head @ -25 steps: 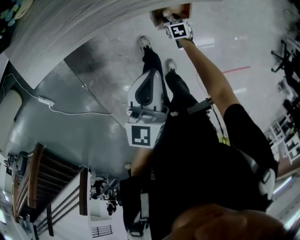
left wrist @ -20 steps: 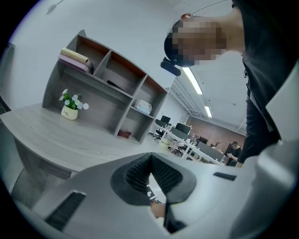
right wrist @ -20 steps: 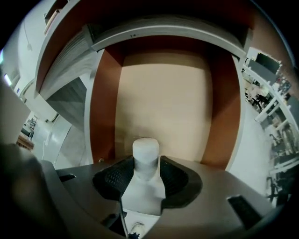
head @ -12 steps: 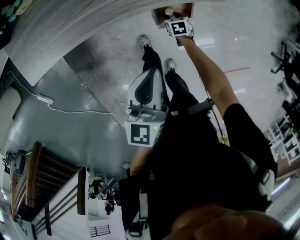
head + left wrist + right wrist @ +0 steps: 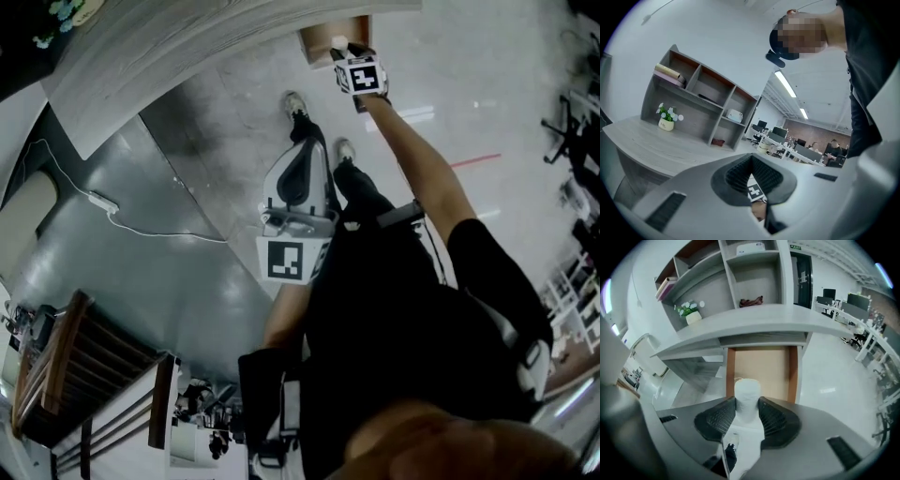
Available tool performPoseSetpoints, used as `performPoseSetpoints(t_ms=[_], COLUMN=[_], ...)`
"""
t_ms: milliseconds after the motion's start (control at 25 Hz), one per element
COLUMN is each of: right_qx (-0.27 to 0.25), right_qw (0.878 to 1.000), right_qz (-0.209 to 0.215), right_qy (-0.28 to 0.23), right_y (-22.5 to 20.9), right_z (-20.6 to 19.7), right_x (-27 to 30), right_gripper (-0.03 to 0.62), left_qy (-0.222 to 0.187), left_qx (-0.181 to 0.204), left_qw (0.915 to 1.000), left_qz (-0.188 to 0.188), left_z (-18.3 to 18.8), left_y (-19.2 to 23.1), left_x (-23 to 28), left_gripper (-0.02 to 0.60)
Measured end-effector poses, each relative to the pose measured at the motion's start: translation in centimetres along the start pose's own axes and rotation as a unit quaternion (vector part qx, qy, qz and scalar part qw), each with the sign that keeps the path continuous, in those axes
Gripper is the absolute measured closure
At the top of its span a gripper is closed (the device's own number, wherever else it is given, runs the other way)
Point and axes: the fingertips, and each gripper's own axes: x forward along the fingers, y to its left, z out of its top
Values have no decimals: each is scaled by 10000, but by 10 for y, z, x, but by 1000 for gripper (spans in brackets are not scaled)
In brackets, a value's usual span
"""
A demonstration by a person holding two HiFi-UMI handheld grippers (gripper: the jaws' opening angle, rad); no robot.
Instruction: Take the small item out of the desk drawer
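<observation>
The wooden drawer (image 5: 774, 369) stands pulled out from under the grey desk (image 5: 754, 317). A small white bottle (image 5: 747, 397) is upright between the ribbed pads of my right gripper (image 5: 747, 405), which is shut on it above the drawer's front end. From the head view the right gripper (image 5: 349, 56) is at arm's length by the drawer (image 5: 328, 37), with the white bottle (image 5: 339, 43) at its tip. My left gripper (image 5: 306, 152) hangs close to the body, above the person's legs. Its jaws (image 5: 751, 158) meet at the tips, with nothing between them.
A shelf unit (image 5: 754, 268) with a white box, a dark item and a potted plant (image 5: 693, 315) stands on the desk. A white cable and power strip (image 5: 103, 204) lie on the floor at left. Office desks and chairs (image 5: 862, 329) stand to the right.
The head view has drifted a little. My right gripper stays at the drawer with the white bottle at its tips. The left gripper holds its place by the body.
</observation>
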Motion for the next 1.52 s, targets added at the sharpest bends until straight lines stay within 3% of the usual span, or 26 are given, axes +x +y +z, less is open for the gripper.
performPoseSetpoints(t_ms=[280, 560, 920, 1200, 1520], right_qx=[189, 83, 23, 186, 273], right_qw=[9979, 9935, 9834, 9786, 9697], right_qz=[338, 484, 824, 881, 936], right_qy=[-512, -1030, -1617, -1851, -2239], right_y=[1, -6, -4, 2, 32], right_z=[-1, -11, -27, -53, -63], right_x=[-91, -186, -283, -337, -394], right_gripper=[442, 445, 444, 445, 444], left_qy=[-201, -393, -543, -524, -497], left_qx=[195, 792, 908, 992, 972], left_qw=[9996, 9961, 9939, 9935, 9940], left_qz=[-58, 45, 305, 200, 68], left_z=[7, 5, 2, 3, 7], left_y=[-63, -120, -175, -189, -171], left_x=[-40, -88, -136, -161, -193], left_gripper=[583, 583, 583, 583, 583])
